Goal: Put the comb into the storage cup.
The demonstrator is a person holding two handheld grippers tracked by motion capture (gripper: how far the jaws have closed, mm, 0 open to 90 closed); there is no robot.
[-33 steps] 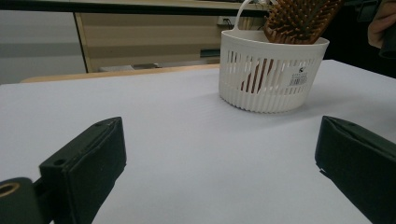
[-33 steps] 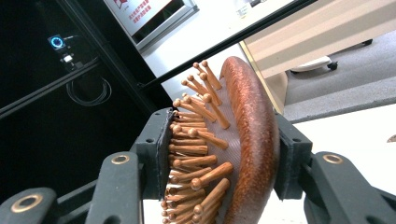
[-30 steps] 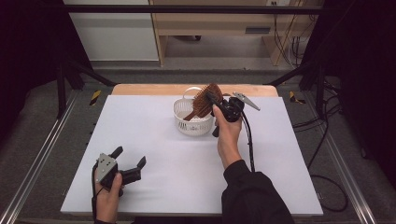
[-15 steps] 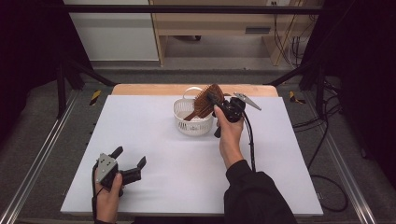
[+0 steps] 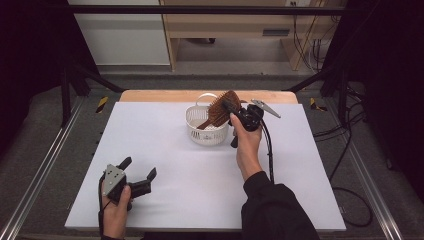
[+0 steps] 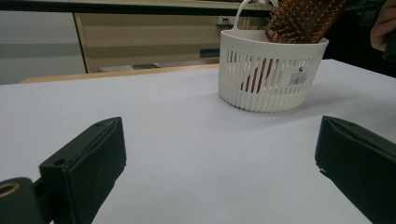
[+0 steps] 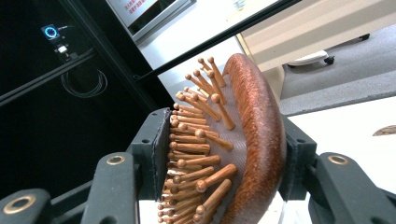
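Up close, right gripper (image 7: 219, 154) jaws pinching wooden hairbrush (image 7: 233, 140) head
High view: brush handle down in white basket (image 5: 206, 131) on white tabletop (image 5: 200, 175); left gripper (image 5: 131, 176) jaws spread, grey floor around

a lab recording bay. a white table (image 5: 200, 200) stands inside a black metal frame (image 5: 65, 85) on grey carpet. loose cables (image 5: 350, 150) lie at 3 o'clock, yellow-black floor tape (image 5: 102, 104) at 10 o'clock, a wooden bench (image 5: 240, 25) at 12 o'clock.
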